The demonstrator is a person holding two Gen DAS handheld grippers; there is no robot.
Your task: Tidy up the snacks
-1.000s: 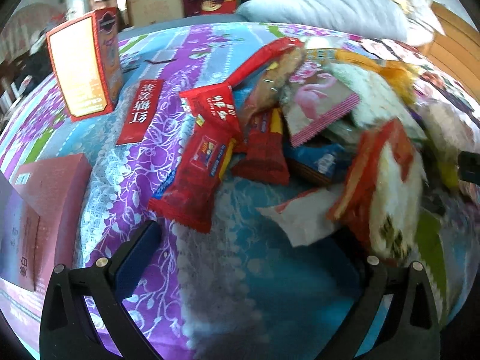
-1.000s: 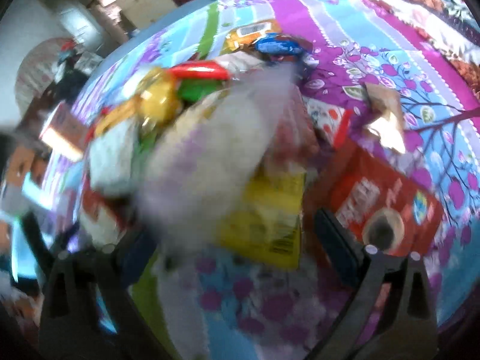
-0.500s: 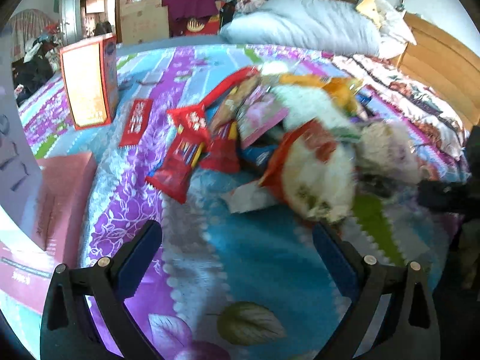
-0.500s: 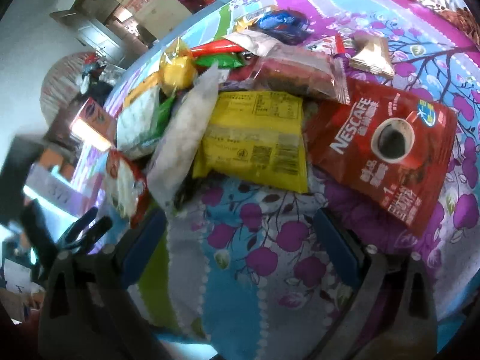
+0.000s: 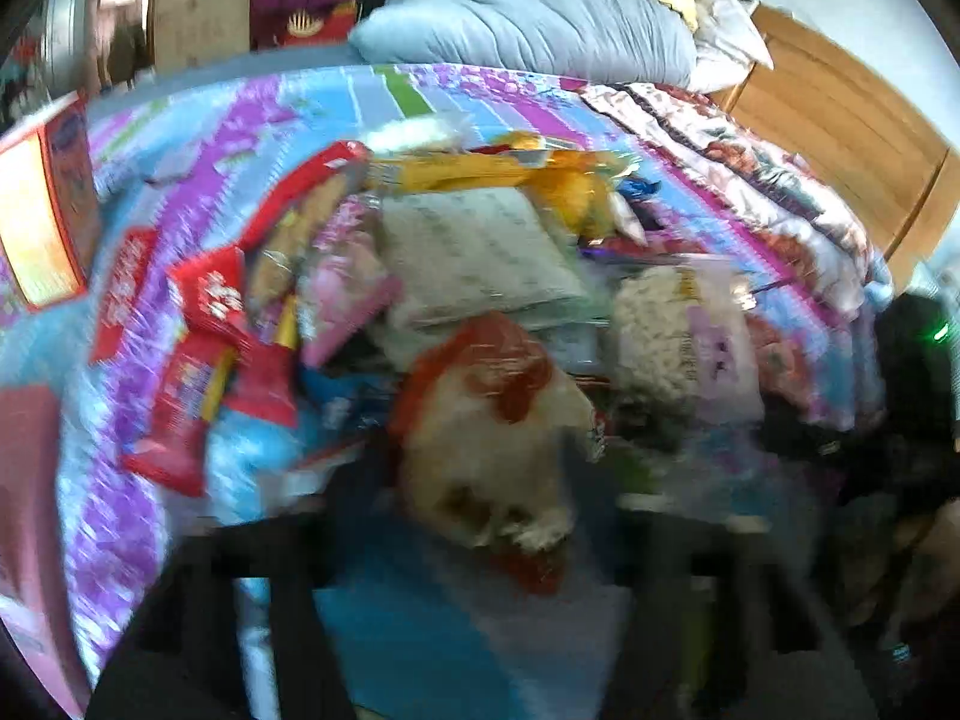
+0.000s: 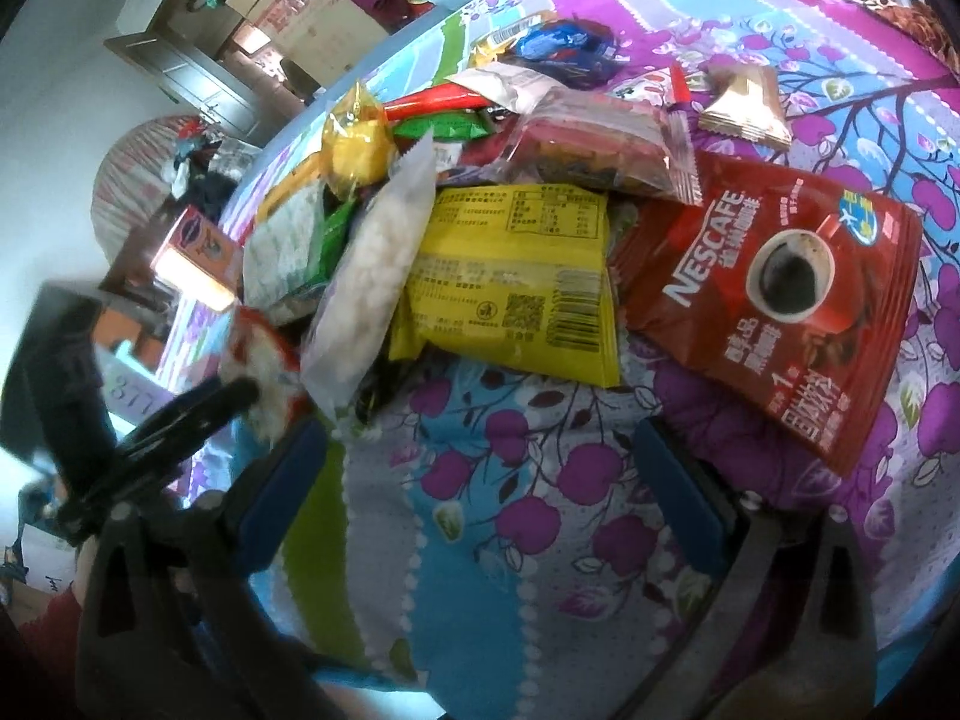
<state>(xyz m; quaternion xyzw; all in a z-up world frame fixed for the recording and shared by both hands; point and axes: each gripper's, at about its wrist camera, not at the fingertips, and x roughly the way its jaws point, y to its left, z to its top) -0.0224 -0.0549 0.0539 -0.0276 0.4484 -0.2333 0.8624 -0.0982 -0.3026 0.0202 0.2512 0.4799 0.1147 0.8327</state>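
A heap of snack packets lies on the flowered bedspread. My left gripper is blurred and its jaws are closing, with a red-and-white snack bag between them. In the right wrist view the left gripper pinches the edge of that red-and-white bag. My right gripper stands open over bare bedspread with nothing between its blue pads. Just beyond it lie a yellow packet, a red Nescafe pouch and a clear bag of white puffs.
An orange-faced box stands at the far left, and a pink box lies nearer. A grey-blue duvet and a wooden headboard close off the far end of the bed. A folded patterned quilt runs along the right side.
The left gripper's jaws went from wide apart to drawn in around the red-and-white bag, and its view shifted and blurred. The right gripper has barely moved over the last half second.
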